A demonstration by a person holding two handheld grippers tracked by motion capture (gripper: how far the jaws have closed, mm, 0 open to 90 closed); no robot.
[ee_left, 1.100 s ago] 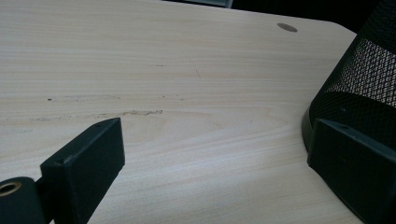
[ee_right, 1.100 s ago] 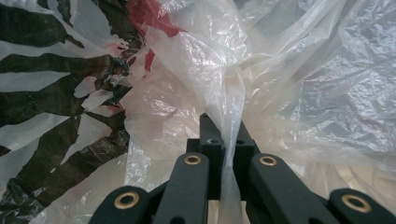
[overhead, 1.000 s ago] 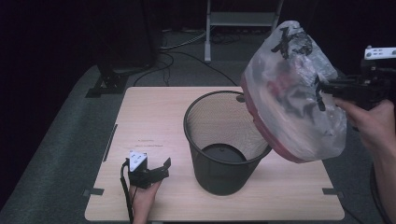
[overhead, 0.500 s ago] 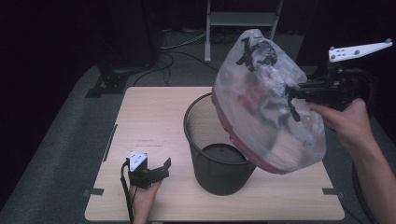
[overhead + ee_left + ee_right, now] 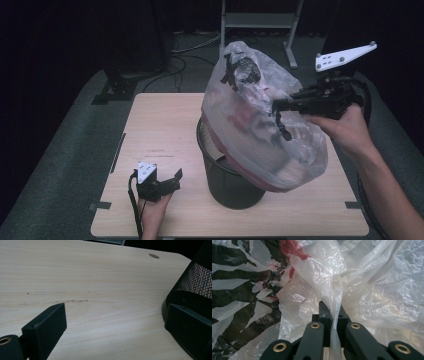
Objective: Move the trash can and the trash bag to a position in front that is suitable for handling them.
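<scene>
Dark floor and black curtains are surrounding a pale wooden table (image 5: 165, 125) with rounded corners, and cables are trailing across the floor beyond its far edge, near a grey metal stand (image 5: 260, 20). Toward the near right part of the table a black wire-mesh waste bin (image 5: 235, 187) is standing upright, and its mesh wall (image 5: 195, 285) is showing at the right of the left gripper view. Over the bin's mouth a large crinkled translucent plastic bag (image 5: 260, 130), printed with black and red markings, is hanging tilted, its lower bulge spilling over the bin's right rim toward the right edge of the table. A person's right hand is gripping the right gripper (image 5: 280, 106), whose jaws are pinching a gathered fold of the bag (image 5: 334, 315) tightly between them, as the right gripper view is showing up close. Near the front left corner the left gripper (image 5: 175, 177) is resting low on the table in the person's left hand, its jaws standing wide apart with nothing between them, pointing toward the bin's base just beside it.
</scene>
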